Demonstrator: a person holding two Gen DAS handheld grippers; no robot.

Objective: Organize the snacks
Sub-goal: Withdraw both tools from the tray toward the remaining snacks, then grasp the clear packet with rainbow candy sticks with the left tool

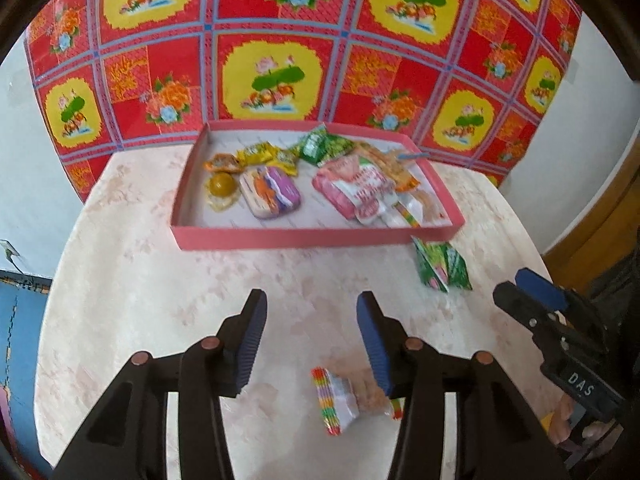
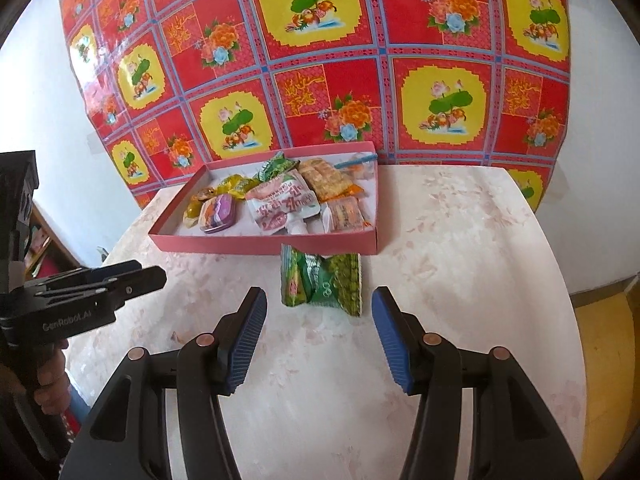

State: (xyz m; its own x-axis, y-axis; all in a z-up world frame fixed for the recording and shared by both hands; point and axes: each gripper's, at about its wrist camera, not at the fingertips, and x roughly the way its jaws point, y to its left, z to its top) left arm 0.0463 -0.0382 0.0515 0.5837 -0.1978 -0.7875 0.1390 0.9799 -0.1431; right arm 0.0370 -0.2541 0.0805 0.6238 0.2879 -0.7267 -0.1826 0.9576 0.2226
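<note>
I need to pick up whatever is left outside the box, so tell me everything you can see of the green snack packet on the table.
The green snack packet is a crinkled, glossy foil-like pouch, green with pink and white print, and may be more than one packet bunched together. It lies flat on the pale marbled table, just outside the front wall of the pink box, ahead of the open right hand-held gripper, which does not touch it.

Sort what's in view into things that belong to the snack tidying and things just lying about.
Belongs to the job:
pink tray holding snacks
green snack packets on the table, outside the tray
rainbow-edged snack packet on the table
left gripper, open
right gripper, open

Just there:
marble-patterned table
red floral cloth on the wall
</note>
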